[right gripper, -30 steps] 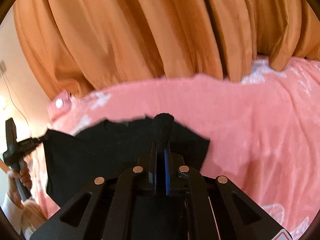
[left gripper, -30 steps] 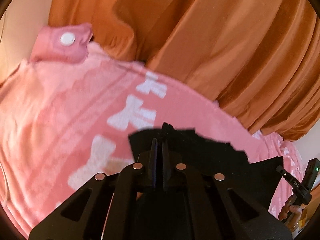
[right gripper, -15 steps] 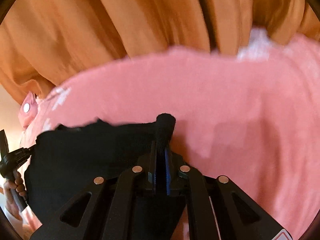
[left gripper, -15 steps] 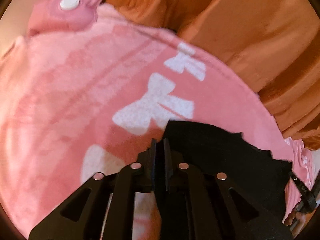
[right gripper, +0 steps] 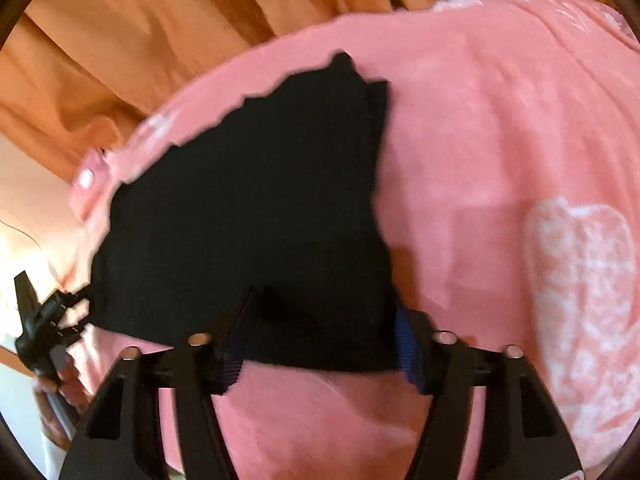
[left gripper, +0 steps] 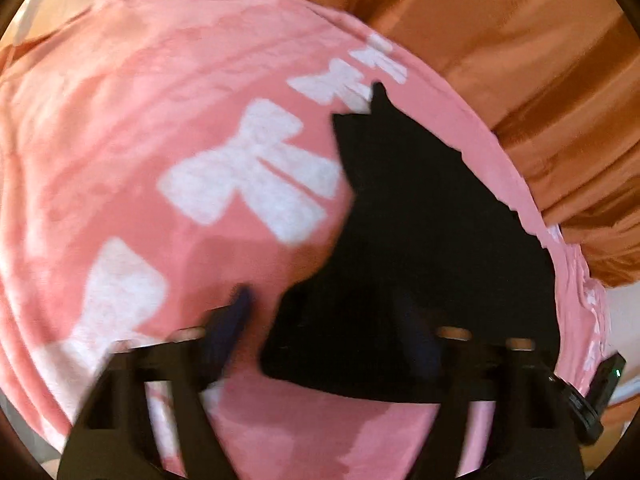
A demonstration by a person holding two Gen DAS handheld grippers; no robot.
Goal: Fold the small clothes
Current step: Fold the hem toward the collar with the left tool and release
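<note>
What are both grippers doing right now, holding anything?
Left gripper: open, just released the black garment.
Right gripper: open, jaws just parted, garment lying between them.

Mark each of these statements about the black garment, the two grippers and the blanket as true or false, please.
1. The black garment lies on a pink blanket. True.
2. The right gripper is clamped shut on the garment. False: its jaws have just been opening and stand apart, with the garment's near edge between them.
3. The blanket has white bow prints. True.
4. The cloth behind the blanket is blue. False: an orange curtain hangs there.
5. The left gripper is open. True.
</note>
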